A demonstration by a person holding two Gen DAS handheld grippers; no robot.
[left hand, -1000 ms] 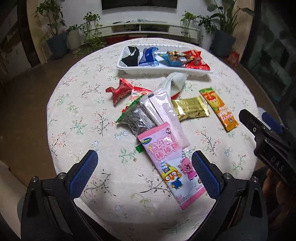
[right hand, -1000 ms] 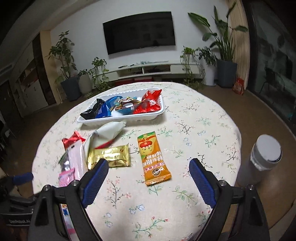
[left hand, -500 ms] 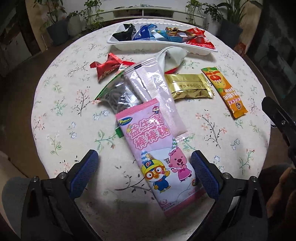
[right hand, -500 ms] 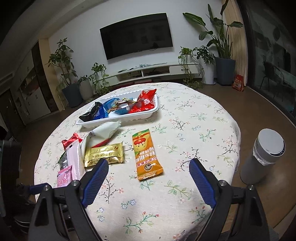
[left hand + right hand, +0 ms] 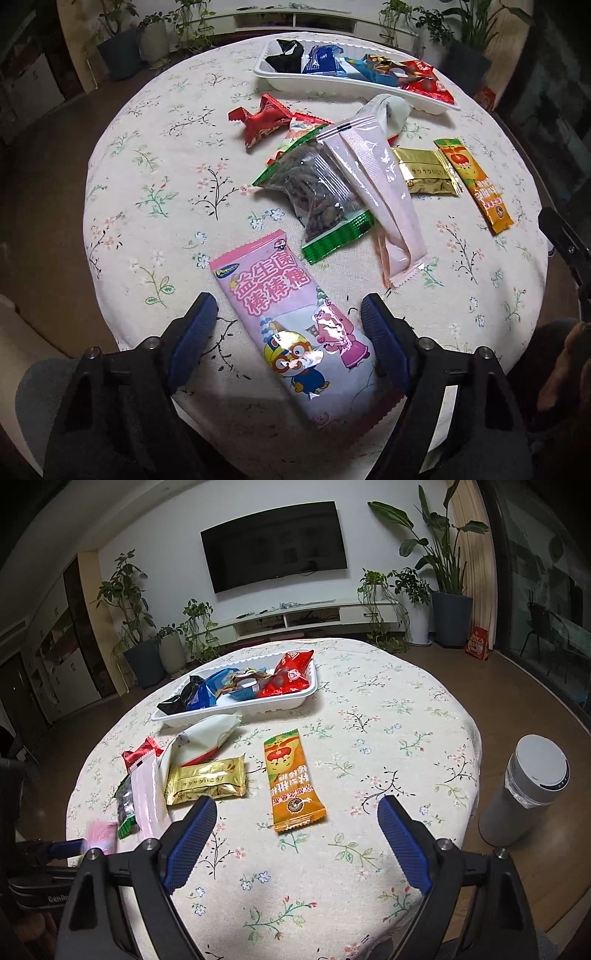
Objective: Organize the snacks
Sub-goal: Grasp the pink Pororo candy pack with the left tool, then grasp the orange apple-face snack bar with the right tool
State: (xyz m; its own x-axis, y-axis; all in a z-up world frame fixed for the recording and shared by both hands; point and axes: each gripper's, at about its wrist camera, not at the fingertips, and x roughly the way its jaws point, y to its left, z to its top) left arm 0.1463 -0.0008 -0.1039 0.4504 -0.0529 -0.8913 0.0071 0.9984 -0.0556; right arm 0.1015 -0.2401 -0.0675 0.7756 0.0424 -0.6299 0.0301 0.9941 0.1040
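While our left tool (image 5: 288, 325) closes its jaws around the pink bag (image 5: 291, 325), pads not yet touching it, we have it straddled near the table (image 5: 155, 184) edge for a lift. Our right tool (image 5: 295, 834) hangs open and empty just short of the orange bar (image 5: 291, 779), likely next. Farther off, loose packets lie between us and the tray (image 5: 280, 83), which already holds sorted snacks.

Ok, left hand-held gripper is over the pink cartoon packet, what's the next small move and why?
Probably finish the pinch. The left hand-held gripper is closing with the pink cartoon packet between its blue pads, which do not seem to press it yet. Once gripped, lift it toward the white tray, where other snacks already lie.
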